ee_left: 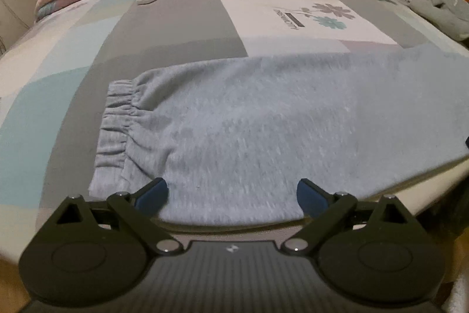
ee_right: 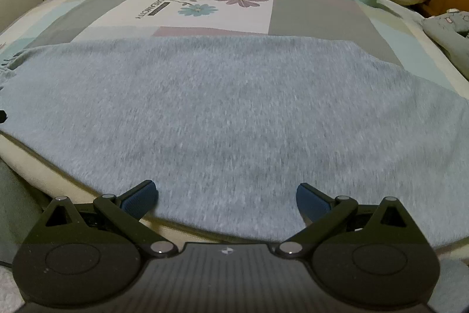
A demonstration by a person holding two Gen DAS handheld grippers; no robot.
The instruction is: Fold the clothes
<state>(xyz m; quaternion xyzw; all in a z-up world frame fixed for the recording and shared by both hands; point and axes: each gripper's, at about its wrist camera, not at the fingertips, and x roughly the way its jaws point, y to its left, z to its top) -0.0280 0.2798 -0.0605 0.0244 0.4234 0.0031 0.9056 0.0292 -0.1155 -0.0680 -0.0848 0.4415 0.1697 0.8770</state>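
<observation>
- The bed (ee_left: pixel 181 28), under a patchwork sheet, carries everything.
- Grey sweatpants (ee_left: pixel 249 125) lie flat across its near edge, elastic band to the left; soft, limp fleece that will likely sag, so best pinched at the hem edge.
- Left gripper (ee_left: pixel 231 194) and right gripper (ee_right: pixel 227 195) hover over the near hem, jaws spread, holding nothing.

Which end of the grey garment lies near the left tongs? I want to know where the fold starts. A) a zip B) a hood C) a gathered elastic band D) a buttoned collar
C: the grey garment ends in a gathered elastic band just ahead-left of the open left tongs.
</observation>
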